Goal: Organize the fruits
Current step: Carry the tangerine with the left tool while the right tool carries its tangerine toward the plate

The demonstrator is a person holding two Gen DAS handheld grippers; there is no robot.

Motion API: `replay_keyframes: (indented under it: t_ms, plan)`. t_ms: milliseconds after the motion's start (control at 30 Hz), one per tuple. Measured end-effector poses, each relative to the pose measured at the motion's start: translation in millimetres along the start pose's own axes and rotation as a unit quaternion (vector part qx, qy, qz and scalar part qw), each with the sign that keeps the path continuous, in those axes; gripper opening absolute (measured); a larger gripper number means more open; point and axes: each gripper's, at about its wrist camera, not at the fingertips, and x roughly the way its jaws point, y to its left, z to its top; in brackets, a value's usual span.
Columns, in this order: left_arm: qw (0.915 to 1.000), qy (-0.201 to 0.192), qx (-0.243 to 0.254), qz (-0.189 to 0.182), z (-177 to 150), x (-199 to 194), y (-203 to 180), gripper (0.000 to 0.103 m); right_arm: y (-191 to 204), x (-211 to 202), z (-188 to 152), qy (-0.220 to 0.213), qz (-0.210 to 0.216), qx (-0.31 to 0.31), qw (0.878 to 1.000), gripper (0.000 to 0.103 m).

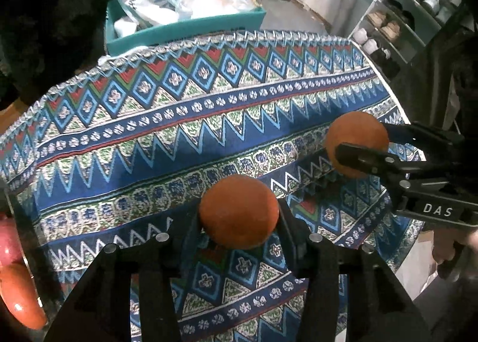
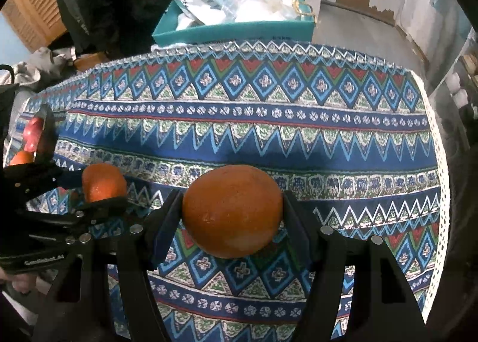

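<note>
We hold an orange in each claw above the patterned table. Our left claw (image 1: 239,222) is clamped on the smaller orange (image 1: 239,212), nearer the table's left edge; our right claw (image 2: 233,216) grips the larger orange (image 2: 233,210) beside it.

Left gripper (image 1: 239,219): matte black, two flat angular fingers (image 1: 294,231) on splayed linkage arms, round silver pivot pins (image 1: 162,236) at the joints. White lettering, too blurred to read, on its body in the right wrist view.

Right gripper (image 2: 233,210): same black build, with dark blue pads (image 2: 164,231) inside the fingers and silver pins (image 2: 327,230). White letters "DAS" (image 1: 437,210) on its side, a thin white line above them.
</note>
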Motion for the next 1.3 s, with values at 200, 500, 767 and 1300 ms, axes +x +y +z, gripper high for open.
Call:
replay_keyframes:
  t_ms: [200, 500, 767, 1300]
  plan:
    - [0.9998, -0.018, -0.010, -0.003, -1, -25, 5, 0.049, 8, -15, 6, -0.016, 0.003, -0.006, 1.000, 0.067]
    - [0.9985, -0.051, -0.017, -0.002, -4, -62, 8, 0.049, 31, -47, 17, -0.052, 0.016, -0.025, 0.998, 0.067]
    - [0.9963, -0.080, -0.029, 0.005, -9, -97, 20, 0.049, 53, -70, 27, -0.079, 0.029, -0.041, 0.996, 0.067]
    - [0.9872, -0.149, -0.047, 0.029, -25, -173, 52, 0.049, 112, -111, 45, -0.125, 0.060, -0.083, 0.987, 0.067]
